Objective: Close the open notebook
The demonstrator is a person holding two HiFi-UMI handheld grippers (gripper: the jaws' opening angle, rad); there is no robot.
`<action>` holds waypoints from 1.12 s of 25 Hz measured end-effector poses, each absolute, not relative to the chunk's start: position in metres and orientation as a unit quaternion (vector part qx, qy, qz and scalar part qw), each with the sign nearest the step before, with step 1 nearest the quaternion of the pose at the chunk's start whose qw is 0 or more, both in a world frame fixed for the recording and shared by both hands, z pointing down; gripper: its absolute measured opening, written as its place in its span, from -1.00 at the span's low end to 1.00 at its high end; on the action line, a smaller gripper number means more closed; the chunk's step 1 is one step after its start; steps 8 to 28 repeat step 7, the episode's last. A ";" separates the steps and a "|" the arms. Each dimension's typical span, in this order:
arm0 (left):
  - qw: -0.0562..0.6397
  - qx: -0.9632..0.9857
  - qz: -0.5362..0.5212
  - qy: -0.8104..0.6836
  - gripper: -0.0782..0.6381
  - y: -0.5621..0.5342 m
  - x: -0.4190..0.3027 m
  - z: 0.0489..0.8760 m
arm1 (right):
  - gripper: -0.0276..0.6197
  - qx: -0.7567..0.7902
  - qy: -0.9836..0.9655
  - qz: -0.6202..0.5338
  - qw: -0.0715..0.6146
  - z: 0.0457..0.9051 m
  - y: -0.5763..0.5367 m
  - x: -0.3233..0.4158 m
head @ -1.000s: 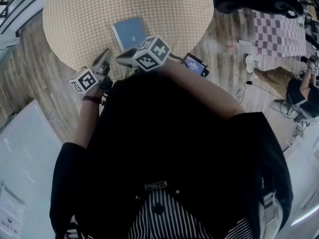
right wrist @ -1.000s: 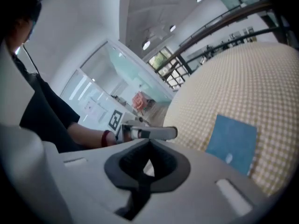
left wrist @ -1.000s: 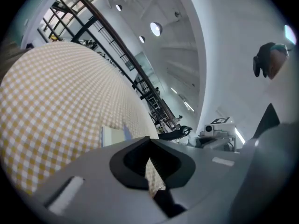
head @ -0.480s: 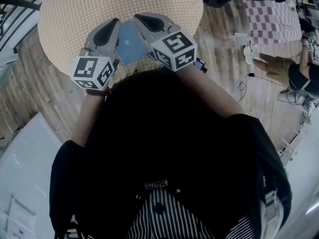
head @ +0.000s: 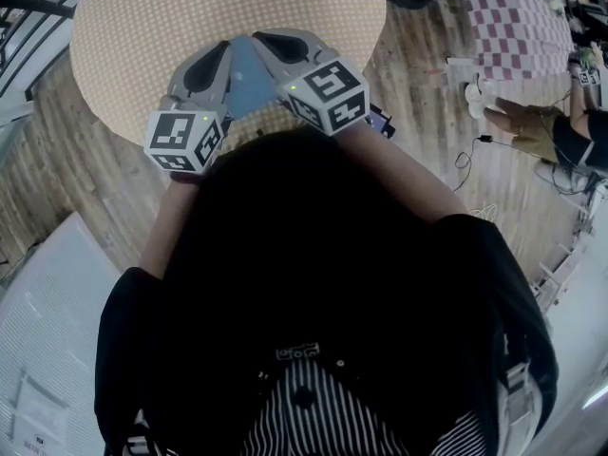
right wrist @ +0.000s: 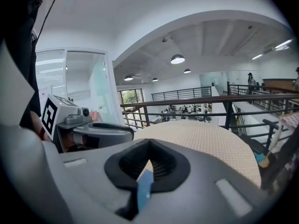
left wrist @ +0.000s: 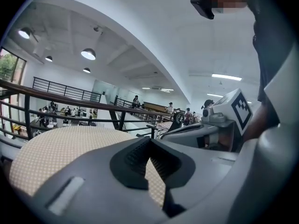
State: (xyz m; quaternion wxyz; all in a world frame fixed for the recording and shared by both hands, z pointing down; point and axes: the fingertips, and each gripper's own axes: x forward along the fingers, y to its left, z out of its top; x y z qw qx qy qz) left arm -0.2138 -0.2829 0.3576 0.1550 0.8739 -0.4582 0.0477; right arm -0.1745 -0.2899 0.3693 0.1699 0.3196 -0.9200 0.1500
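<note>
Notebook lies on desk between left tongs and right tongs, both shut, empty, equally near

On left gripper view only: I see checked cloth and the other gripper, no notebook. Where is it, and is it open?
Observer: Head view shows the blue notebook flat on the round table, between the left gripper and right gripper. Only a blue cover shows, no open pages.
Operator: Right jaws holding anything?
Observer: Right gripper view shows them together with nothing pinched. A blue strip of the notebook shows beyond them.
Operator: Either gripper touching it?
Observer: Apparently not. In the head view both look raised above it, though overhead I can't rule out contact.
</note>
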 end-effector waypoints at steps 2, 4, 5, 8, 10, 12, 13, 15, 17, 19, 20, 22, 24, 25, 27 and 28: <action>0.153 0.874 0.050 -0.458 -0.78 -0.282 -0.214 0.358 | -0.91 0.313 -0.921 0.155 0.174 0.373 -0.286 -0.176; 0.155 0.874 0.049 -0.458 -0.78 -0.281 -0.216 0.358 | -0.91 0.308 -0.921 0.159 0.177 0.376 -0.282 -0.180; 0.156 0.874 0.048 -0.458 -0.78 -0.279 -0.218 0.359 | -0.91 0.307 -0.921 0.161 0.178 0.377 -0.279 -0.184; 0.159 0.873 0.048 -0.458 -0.78 -0.276 -0.222 0.359 | -0.91 0.303 -0.921 0.166 0.179 0.380 -0.275 -0.191; 0.159 0.873 0.048 -0.458 -0.78 -0.276 -0.222 0.359 | -0.91 0.303 -0.921 0.166 0.179 0.380 -0.275 -0.191; 0.159 0.873 0.048 -0.458 -0.78 -0.276 -0.222 0.359 | -0.91 0.303 -0.921 0.166 0.179 0.380 -0.275 -0.191; 0.159 0.873 0.048 -0.458 -0.78 -0.276 -0.222 0.359 | -0.91 0.303 -0.921 0.166 0.179 0.380 -0.275 -0.191; 0.159 0.873 0.048 -0.458 -0.78 -0.276 -0.222 0.359 | -0.91 0.303 -0.921 0.166 0.179 0.380 -0.275 -0.191; 0.159 0.873 0.048 -0.458 -0.78 -0.276 -0.222 0.359 | -0.91 0.303 -0.921 0.166 0.179 0.380 -0.275 -0.191; 0.159 0.873 0.048 -0.458 -0.78 -0.276 -0.222 0.359 | -0.91 0.303 -0.921 0.166 0.179 0.380 -0.275 -0.191; 0.159 0.873 0.048 -0.458 -0.78 -0.276 -0.222 0.359 | -0.91 0.303 -0.921 0.166 0.179 0.380 -0.275 -0.191; 0.159 0.873 0.048 -0.458 -0.78 -0.276 -0.222 0.359 | -0.91 0.303 -0.921 0.166 0.179 0.380 -0.275 -0.191; 0.159 0.873 0.048 -0.458 -0.78 -0.276 -0.222 0.359 | -0.91 0.303 -0.921 0.166 0.179 0.380 -0.275 -0.191; 0.159 0.873 0.048 -0.458 -0.78 -0.276 -0.222 0.359 | -0.91 0.303 -0.921 0.166 0.179 0.380 -0.275 -0.191; 0.159 0.873 0.048 -0.458 -0.78 -0.276 -0.222 0.359 | -0.91 0.303 -0.921 0.166 0.179 0.380 -0.275 -0.191; 0.159 0.873 0.048 -0.458 -0.78 -0.276 -0.222 0.359 | -0.91 0.303 -0.921 0.166 0.179 0.380 -0.275 -0.191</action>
